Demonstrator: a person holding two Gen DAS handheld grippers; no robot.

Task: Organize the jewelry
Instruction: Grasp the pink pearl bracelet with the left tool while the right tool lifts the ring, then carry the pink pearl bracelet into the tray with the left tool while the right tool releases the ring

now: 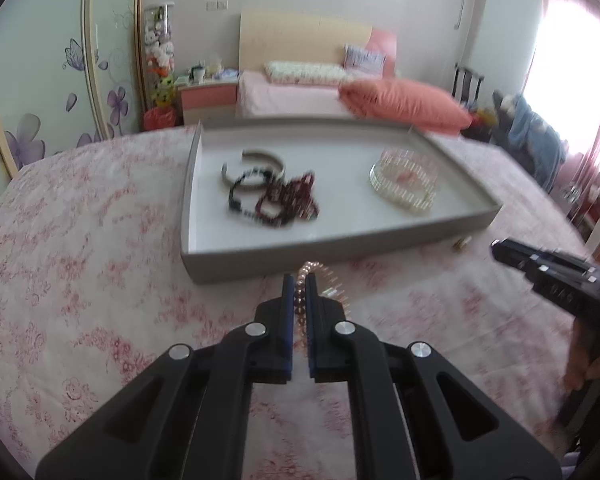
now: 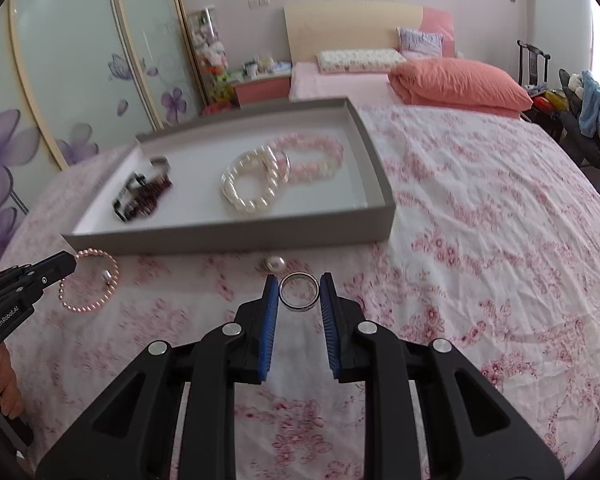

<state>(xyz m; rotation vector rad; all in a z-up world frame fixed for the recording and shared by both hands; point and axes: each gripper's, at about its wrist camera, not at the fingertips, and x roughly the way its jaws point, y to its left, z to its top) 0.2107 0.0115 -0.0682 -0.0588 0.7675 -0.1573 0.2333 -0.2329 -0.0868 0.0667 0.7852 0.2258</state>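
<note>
A grey tray (image 1: 340,246) (image 2: 228,236) lies on the floral bedspread. It holds a silver bangle (image 1: 254,168), dark bead bracelets (image 1: 276,200) (image 2: 144,196), white pearl bracelets (image 2: 252,184) and a pink bead bracelet (image 2: 312,152). My left gripper (image 1: 299,280) (image 2: 70,262) is shut on a rose-gold bead bracelet (image 2: 96,284) (image 1: 320,280), held just in front of the tray's near wall. My right gripper (image 2: 300,280) is shut on a silver ring (image 2: 299,292), which sits between its blue pads above the bedspread. A pearl earring (image 2: 276,264) lies on the bedspread just beyond the ring.
A small gold piece (image 1: 460,243) lies by the tray's near right corner. The right gripper's body (image 1: 552,276) shows at the right edge of the left wrist view. An orange pillow (image 2: 460,80), a headboard and a bedside cabinet (image 2: 260,88) stand behind the tray.
</note>
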